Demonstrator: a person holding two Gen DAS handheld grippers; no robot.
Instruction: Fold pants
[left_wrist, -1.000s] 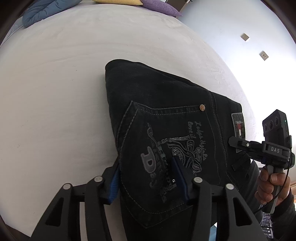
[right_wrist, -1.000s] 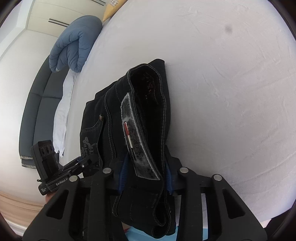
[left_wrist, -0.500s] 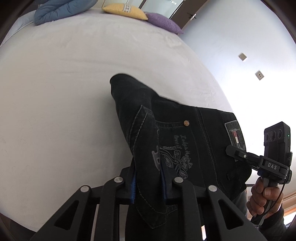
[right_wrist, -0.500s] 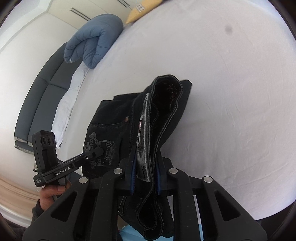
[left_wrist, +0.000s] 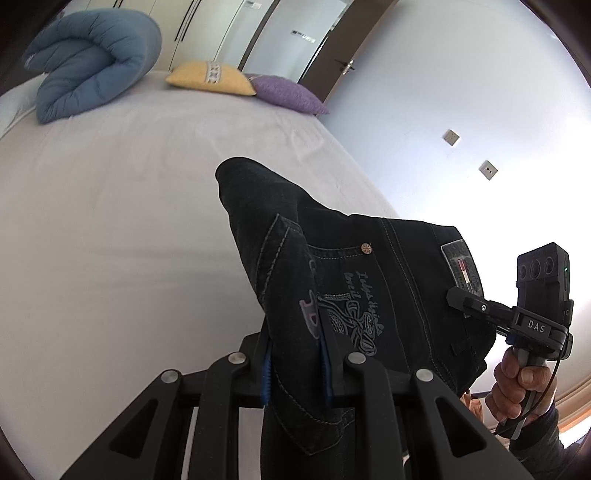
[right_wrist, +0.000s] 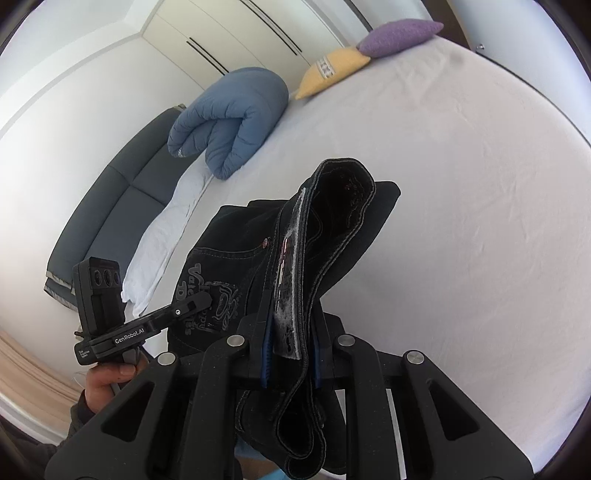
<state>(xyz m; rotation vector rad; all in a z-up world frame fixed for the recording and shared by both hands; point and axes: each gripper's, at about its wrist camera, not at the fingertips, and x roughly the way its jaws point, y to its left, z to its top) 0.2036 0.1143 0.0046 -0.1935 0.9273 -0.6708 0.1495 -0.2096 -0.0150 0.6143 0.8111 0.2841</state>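
- Black denim pants (left_wrist: 332, 258) are held in the air above the bed (left_wrist: 110, 240), gripped at two places along the waist end.
- Left tongs (left_wrist: 295, 365) are pinched on a fold of the pants beside the back pocket; blue pads (left_wrist: 266, 373) are pressed into the cloth on both sides. Their jaws have just been closing, with the fold between them.
- Right tongs (right_wrist: 290, 352) are pinched on the waistband, where the grey label (right_wrist: 288, 295) with a red stripe lies; the jaws have just been closing on it, and the band hangs below them in a loop.
- Grey stitched lettering and an emblem (left_wrist: 351, 314) are seen on the back pocket, with a copper rivet (left_wrist: 366, 248) at its upper corner.
- In the left wrist view the right tongs are seen at the far right, their handle held by a hand (left_wrist: 521, 384) in a dark sleeve.
- In the right wrist view the left tongs are seen at lower left, held by the other hand (right_wrist: 110, 376).
- White sheet covers the bed, lightly wrinkled.
- A rolled blue duvet (right_wrist: 232, 118), a yellow cushion (right_wrist: 332, 70) and a purple cushion (right_wrist: 399, 37) lie at the far end of the bed, the two cushions touching.
- A dark grey headboard (right_wrist: 110, 206) is seen along the bed's side in the right wrist view.
- Two wall plates (left_wrist: 469, 155) are seen on the pale wall.
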